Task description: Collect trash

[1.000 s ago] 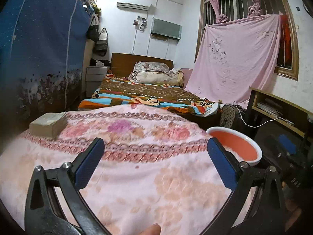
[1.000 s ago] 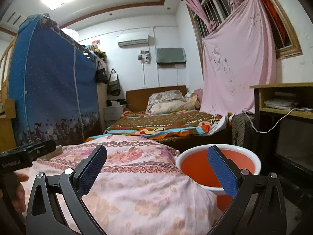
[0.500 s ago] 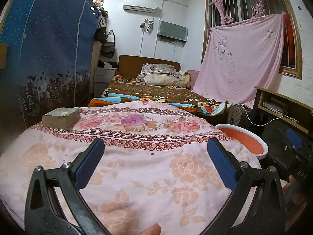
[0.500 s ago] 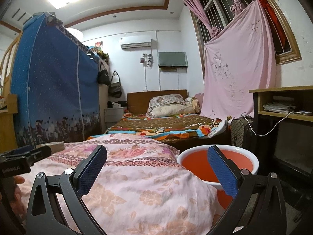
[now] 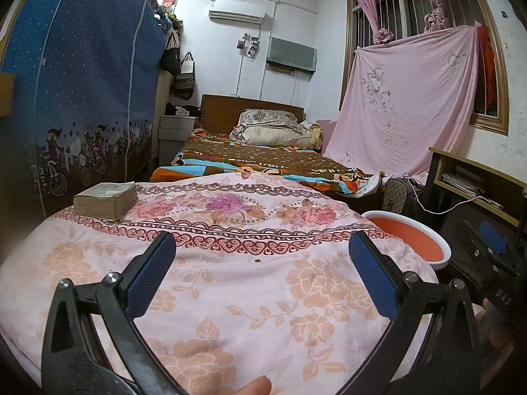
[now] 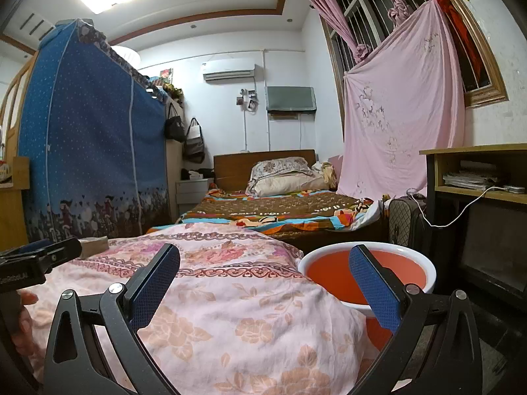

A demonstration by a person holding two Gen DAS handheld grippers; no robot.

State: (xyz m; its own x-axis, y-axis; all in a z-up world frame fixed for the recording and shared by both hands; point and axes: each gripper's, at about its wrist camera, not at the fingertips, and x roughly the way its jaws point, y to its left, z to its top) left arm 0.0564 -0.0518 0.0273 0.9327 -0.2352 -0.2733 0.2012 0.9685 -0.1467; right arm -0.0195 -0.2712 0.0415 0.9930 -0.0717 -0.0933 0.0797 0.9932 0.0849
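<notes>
Two tongs in view, both spread wide and holding nothing.

Left tongs (image 5: 262,253): lower centre of the left wrist frame, blue pads apart over a pink floral cloth (image 5: 230,283) that covers a rounded surface; whether that is a desk or bedding cannot be told.

Right tongs (image 6: 263,265): lower centre of the right wrist frame, one pad over the cloth, the other in front of a basin.

Basin (image 5: 408,238): white rim, orange inside, low at the right of the left wrist frame, just beside the cloth's edge. Appears empty; likely the receptacle for trash.

Book (image 5: 105,199): thick, worn, lying flat on the cloth at middle left.

Small dark speck (image 5: 257,260): on the cloth between the left tongs' pads. Too small to identify; the only candidate for trash visible.

Bed (image 5: 257,161): beyond the cloth, centre frame, patterned cover and pillows.

Step in hand, by judgement: searching; nothing picked up. The next move calls for locating a piece of trash, lowering open tongs around it, closing, then carrying it toward the basin.
</notes>
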